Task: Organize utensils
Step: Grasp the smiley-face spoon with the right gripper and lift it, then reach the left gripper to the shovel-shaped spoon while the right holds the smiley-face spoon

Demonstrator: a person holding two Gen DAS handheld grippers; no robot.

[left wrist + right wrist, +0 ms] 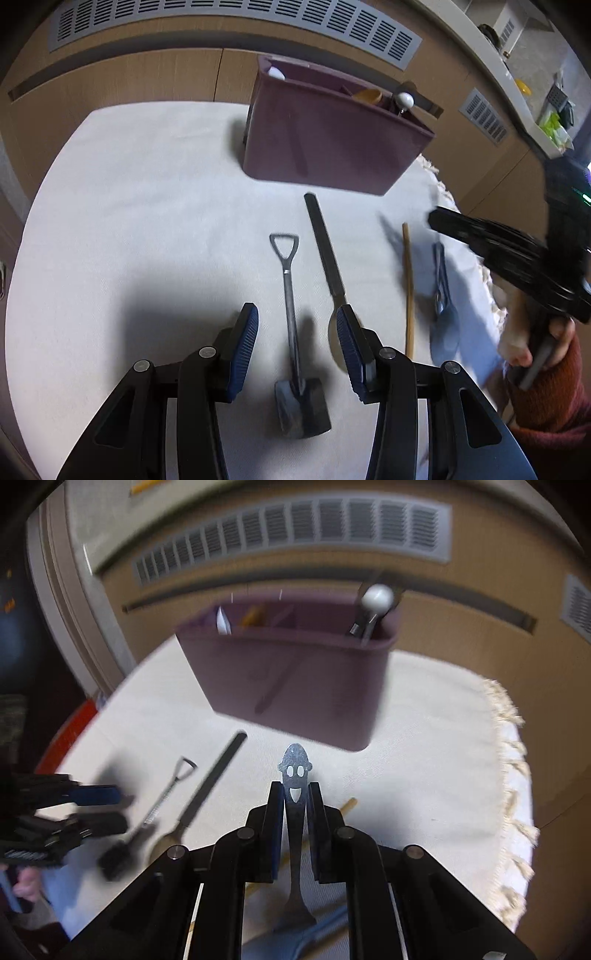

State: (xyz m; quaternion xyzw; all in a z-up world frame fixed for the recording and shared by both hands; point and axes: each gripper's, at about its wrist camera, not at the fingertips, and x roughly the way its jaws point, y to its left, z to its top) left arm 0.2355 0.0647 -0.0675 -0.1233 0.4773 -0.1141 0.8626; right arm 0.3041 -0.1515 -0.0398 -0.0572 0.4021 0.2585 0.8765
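We start at the right tongs: our two black jaws stand close on either side of a thin metal utensil with a smiling face cut into its handle end, which rises between them. From the right wrist view we cannot tell whether the pads press on the handle or stand just off it. Its wider end runs back under the jaws and is too hidden to name.

Our left tongs stand wide apart and hold nothing. Between their blue ribbed pads, flat on the white cloth, lies a small shovel-shaped utensil, its blade toward us. Just beside it, on its right, lies a black-handled spoon, its bowl partly behind our right-hand pad. Further toward the fringed right edge of the cloth lie a wooden stick and a pale blue spoon, near each other.

Toward the far edge of the cloth stands the purple organizer bin. A white-knobbed utensil stands at its right end, an orange-brown piece near the middle and something white at its left end.

At the right border of the left wrist view, a hand in a dark red sleeve carries the right tongs.
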